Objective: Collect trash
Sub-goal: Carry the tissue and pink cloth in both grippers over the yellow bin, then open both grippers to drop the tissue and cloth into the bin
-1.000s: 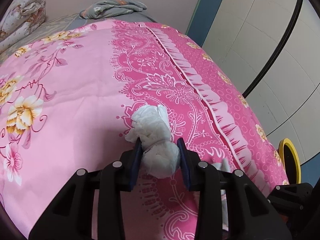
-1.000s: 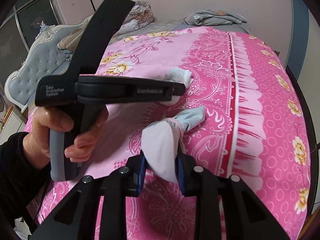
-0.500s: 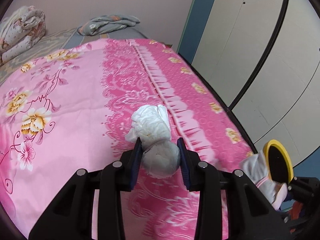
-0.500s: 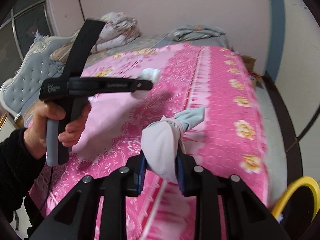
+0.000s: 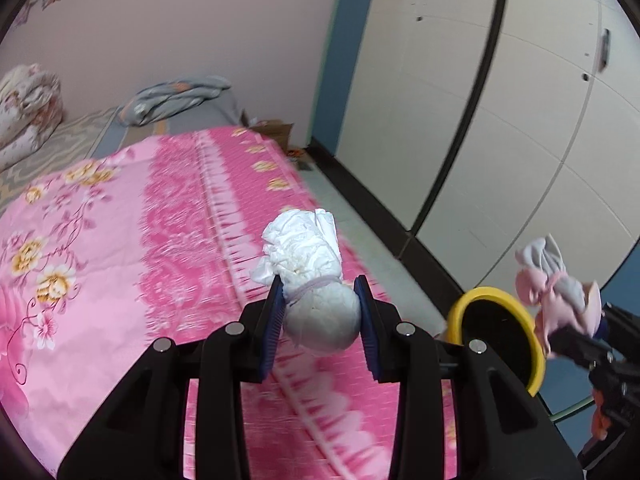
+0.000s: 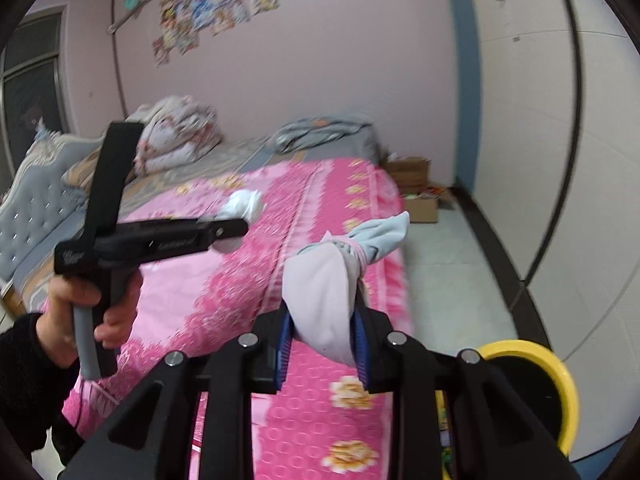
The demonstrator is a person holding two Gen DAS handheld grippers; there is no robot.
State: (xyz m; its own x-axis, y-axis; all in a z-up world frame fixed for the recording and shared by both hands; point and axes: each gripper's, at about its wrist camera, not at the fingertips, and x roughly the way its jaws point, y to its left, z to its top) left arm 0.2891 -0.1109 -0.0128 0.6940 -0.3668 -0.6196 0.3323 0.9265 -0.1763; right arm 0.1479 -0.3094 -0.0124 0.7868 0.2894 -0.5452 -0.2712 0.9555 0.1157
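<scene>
I'm lifting both bundles off the bed [image 5: 100, 248]: left gripper [image 5: 319, 312] fingers clamping the white wad [image 5: 316, 280], right gripper [image 6: 323, 332] fingers pinching the tied cloth bundle [image 6: 324, 296], swinging toward the yellow bin [image 6: 560, 380] now coming into view.

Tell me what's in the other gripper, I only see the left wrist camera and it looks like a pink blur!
Observer: The right gripper is shut on a pale cloth bundle tied with a band, its grey tail sticking up.
Operator: Who's holding my gripper?
Observer: A hand in a black sleeve grips the left gripper's handle; your view can't see it.
Operator: Anything on the wall?
Observer: Colourful pictures are stuck high on the pink wall, and a window sits at the far left.
</scene>
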